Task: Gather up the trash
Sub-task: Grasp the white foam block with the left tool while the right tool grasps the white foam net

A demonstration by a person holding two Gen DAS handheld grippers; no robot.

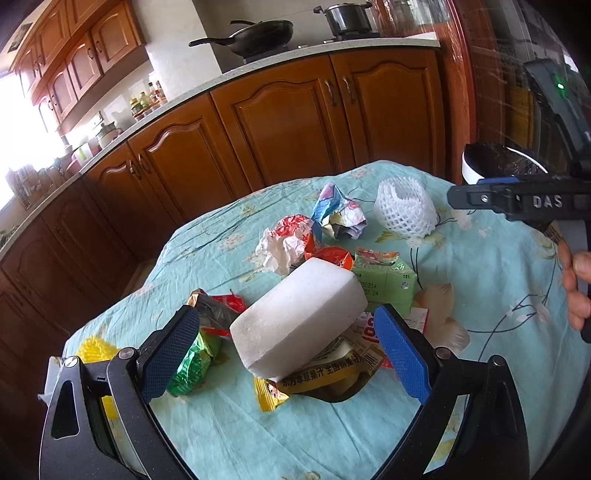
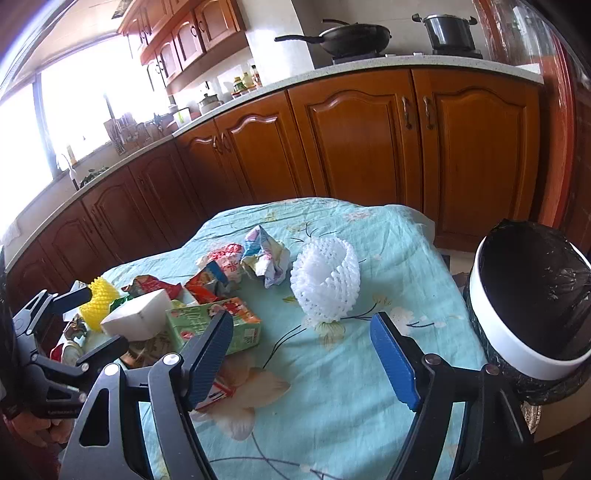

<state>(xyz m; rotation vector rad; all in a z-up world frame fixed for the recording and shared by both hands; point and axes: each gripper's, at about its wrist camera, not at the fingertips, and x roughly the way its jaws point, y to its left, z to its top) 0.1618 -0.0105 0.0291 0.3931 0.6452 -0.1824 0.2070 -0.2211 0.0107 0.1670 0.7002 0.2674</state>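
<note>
Trash lies piled on a table with a light blue flowered cloth (image 1: 491, 280). A white foam block (image 1: 299, 317) rests on wrappers between the fingers of my left gripper (image 1: 286, 314), which is open; the pads stand beside the block with small gaps. Around it lie a green carton (image 1: 384, 280), crumpled wrappers (image 1: 332, 214) and a white foam net (image 1: 404, 206). My right gripper (image 2: 301, 321) is open over bare cloth with nothing between its pads; the foam net (image 2: 325, 280) stands just beyond it and the green carton (image 2: 207, 321) by its left finger. A yellow foam net (image 2: 98, 299) sits at the left.
A white bin with a black liner (image 2: 517, 332) stands off the table's right edge. Wooden cabinets (image 2: 369, 140) and a counter with a wok (image 2: 351, 37) and a pot (image 2: 448, 31) run behind the table. A hand (image 1: 576, 291) holds the right gripper's handle.
</note>
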